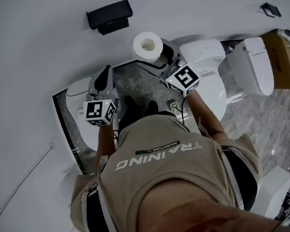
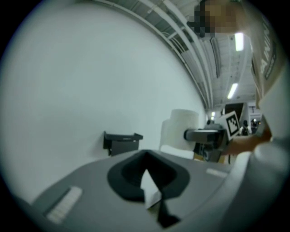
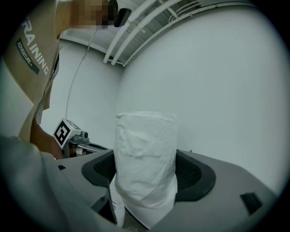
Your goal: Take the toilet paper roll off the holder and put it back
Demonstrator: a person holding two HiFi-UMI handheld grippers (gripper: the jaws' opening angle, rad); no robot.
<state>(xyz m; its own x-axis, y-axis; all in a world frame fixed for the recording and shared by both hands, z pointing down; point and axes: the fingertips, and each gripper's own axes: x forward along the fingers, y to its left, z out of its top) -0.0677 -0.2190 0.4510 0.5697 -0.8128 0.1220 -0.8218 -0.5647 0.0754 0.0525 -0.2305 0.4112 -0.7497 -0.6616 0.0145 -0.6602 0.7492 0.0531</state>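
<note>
In the head view the white toilet paper roll (image 1: 147, 46) is off the wall, held upright in my right gripper (image 1: 161, 51). The right gripper view shows its black pads (image 3: 195, 175) pressed on both sides of the roll (image 3: 145, 154). The black holder (image 1: 109, 15) is bare on the white wall, up and to the left of the roll. My left gripper (image 1: 104, 72) hangs lower left, jaws together with nothing in them. From the left gripper (image 2: 147, 174) view I see the holder (image 2: 121, 140) ahead and the roll (image 2: 180, 130) to its right.
Under my hands lie a grey marbled floor (image 1: 141, 80) and a white fixture (image 1: 79, 94). White toilets (image 1: 205, 56) stand to the right, with a cardboard box (image 1: 285, 58) beyond them. A small black fitting (image 1: 270, 9) sits on the wall at upper right.
</note>
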